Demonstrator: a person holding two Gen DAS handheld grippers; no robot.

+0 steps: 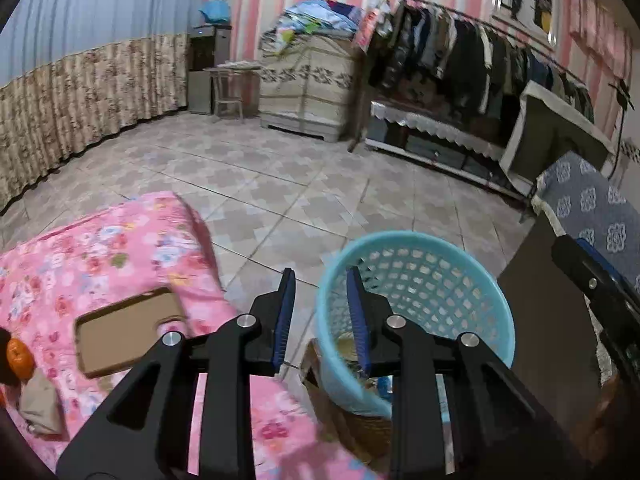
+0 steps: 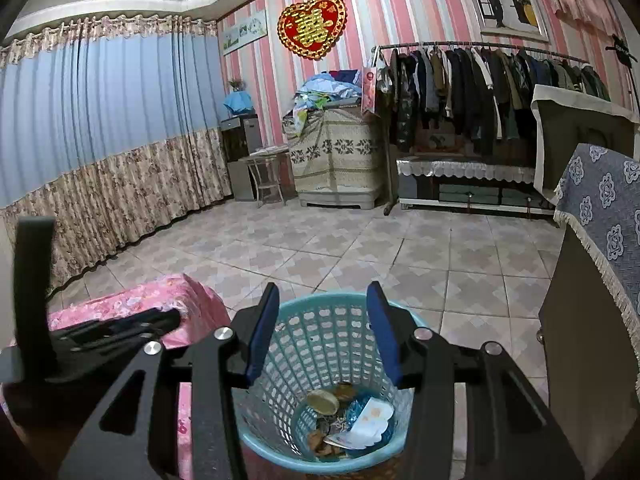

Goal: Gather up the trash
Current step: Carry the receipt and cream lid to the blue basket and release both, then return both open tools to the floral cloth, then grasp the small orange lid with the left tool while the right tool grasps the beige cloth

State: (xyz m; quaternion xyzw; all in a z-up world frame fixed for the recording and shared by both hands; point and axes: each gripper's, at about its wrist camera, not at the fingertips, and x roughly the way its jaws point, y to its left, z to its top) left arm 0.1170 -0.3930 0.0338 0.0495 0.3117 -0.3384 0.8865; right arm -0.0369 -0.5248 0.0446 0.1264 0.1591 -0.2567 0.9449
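Your right gripper (image 2: 323,326) hangs over the blue basket (image 2: 400,446), jaws apart and empty, trash (image 2: 370,420) lying inside, left gripper (image 1: 320,312) narrowly parted beside its rim, so reach back to the bed (image 1: 100,248) next

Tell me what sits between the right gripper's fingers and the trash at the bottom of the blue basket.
Nothing. In the right wrist view the right gripper hangs open above the blue basket, clear air down to the trash.
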